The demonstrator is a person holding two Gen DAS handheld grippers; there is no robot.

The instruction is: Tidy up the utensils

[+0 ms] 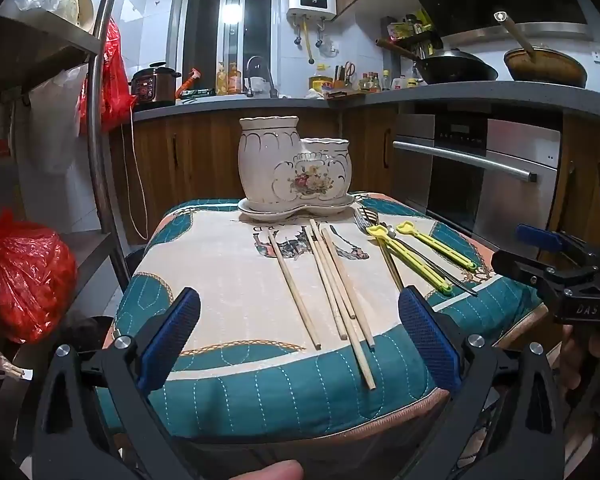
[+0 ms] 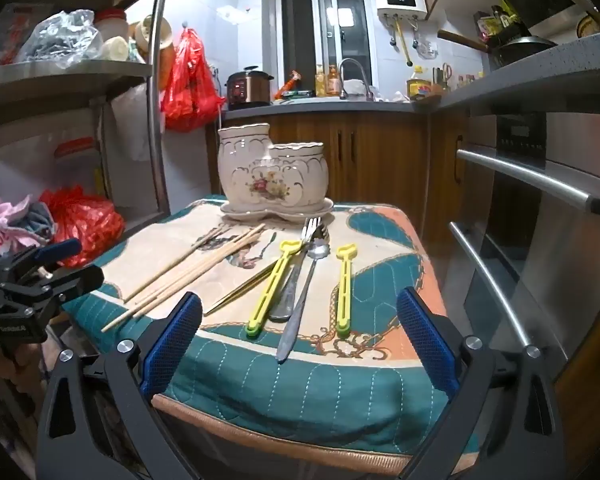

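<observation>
A white two-part ceramic utensil holder (image 1: 294,166) (image 2: 272,172) with a flower print stands on its saucer at the far side of a quilted stool top (image 1: 228,264). Several wooden chopsticks (image 1: 332,288) (image 2: 188,272) lie in front of it. To their right lie two yellow plastic utensils (image 1: 436,246) (image 2: 274,284), a fork (image 2: 310,232) and a metal spoon (image 2: 300,300). My left gripper (image 1: 300,336) is open and empty, near the chopsticks' near ends. My right gripper (image 2: 300,336) is open and empty, near the yellow utensils' near ends.
A steel rack (image 1: 100,128) with red bags (image 1: 24,276) stands at the left. A steel oven front (image 2: 540,220) with bar handles is close on the right. Wooden cabinets and a cluttered counter (image 1: 260,100) lie behind the stool.
</observation>
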